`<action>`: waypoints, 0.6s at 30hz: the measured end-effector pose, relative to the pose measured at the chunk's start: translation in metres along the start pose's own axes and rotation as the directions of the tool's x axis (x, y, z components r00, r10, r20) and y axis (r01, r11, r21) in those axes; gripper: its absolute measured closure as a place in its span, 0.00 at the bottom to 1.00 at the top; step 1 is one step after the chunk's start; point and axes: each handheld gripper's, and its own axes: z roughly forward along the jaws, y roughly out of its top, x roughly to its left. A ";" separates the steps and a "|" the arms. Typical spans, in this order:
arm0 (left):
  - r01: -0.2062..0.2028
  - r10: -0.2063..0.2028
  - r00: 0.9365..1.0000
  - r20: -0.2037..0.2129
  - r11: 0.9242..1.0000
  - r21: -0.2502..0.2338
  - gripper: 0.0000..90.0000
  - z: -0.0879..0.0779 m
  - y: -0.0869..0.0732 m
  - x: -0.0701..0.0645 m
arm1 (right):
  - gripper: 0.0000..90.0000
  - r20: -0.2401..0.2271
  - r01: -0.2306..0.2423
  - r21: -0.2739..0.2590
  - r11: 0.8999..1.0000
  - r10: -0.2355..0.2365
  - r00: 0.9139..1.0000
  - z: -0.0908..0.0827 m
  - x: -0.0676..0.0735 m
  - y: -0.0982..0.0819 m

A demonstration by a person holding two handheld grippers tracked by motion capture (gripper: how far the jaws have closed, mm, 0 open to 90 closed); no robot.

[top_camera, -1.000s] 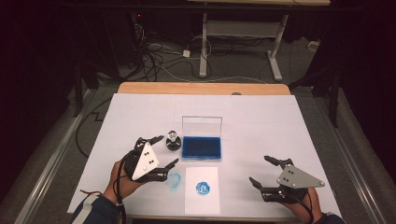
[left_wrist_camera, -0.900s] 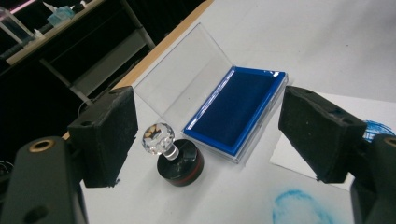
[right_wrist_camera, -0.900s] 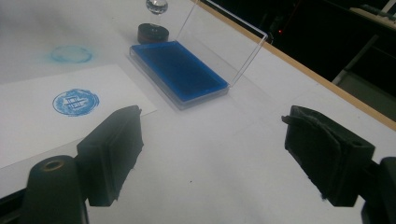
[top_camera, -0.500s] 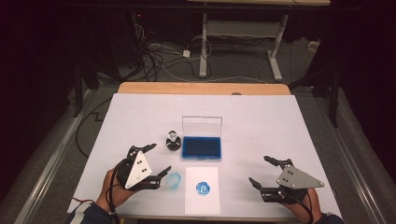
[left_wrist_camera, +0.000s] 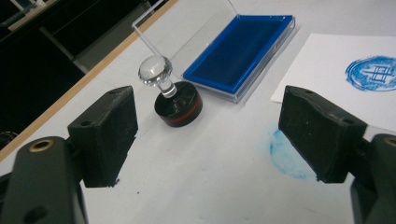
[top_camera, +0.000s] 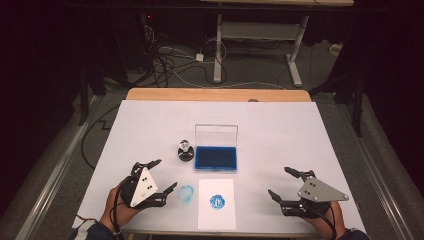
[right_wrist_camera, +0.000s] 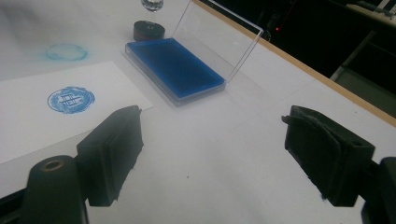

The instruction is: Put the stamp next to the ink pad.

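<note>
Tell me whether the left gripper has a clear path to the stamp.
Probably yes. The left gripper is open and faces the stamp, which stands upright beside the ink pad, with bare table between the two.

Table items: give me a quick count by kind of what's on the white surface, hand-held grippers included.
Stamp: 1
Ink pad with its clear lid open: 1
Paper sheet carrying a blue print: 1
Blue ink smudge on the table cover: 1
Hand-held grippers: 2, the left hand-held gripper and the right hand-held gripper, both open
Total: 6
</note>
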 end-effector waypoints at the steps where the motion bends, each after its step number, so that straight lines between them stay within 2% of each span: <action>1: 0.003 -0.003 1.000 -0.002 1.000 0.004 0.21 0.000 -0.003 -0.001 | 0.21 0.000 0.000 0.000 1.000 0.000 1.000 0.000 0.000 0.000; 4: 0.007 -0.007 1.000 -0.004 1.000 0.015 0.21 0.000 -0.011 -0.002 | 0.21 0.002 0.000 0.003 1.000 0.000 1.000 -0.001 0.000 -0.001; 8: 0.043 -0.043 0.999 -0.009 0.998 0.039 0.17 -0.001 -0.025 -0.001 | 0.21 0.005 -0.003 0.005 1.000 0.003 1.000 -0.002 0.000 -0.002; 11: 0.036 -0.035 0.999 -0.014 0.997 0.074 0.17 -0.002 -0.035 -0.002 | 0.21 0.006 -0.002 0.010 1.000 0.002 1.000 -0.001 0.000 -0.003; 18: 0.099 -0.097 0.995 -0.019 0.989 0.107 0.17 -0.007 -0.053 0.002 | 0.21 0.001 0.007 0.014 1.000 -0.007 1.000 -0.001 0.001 -0.004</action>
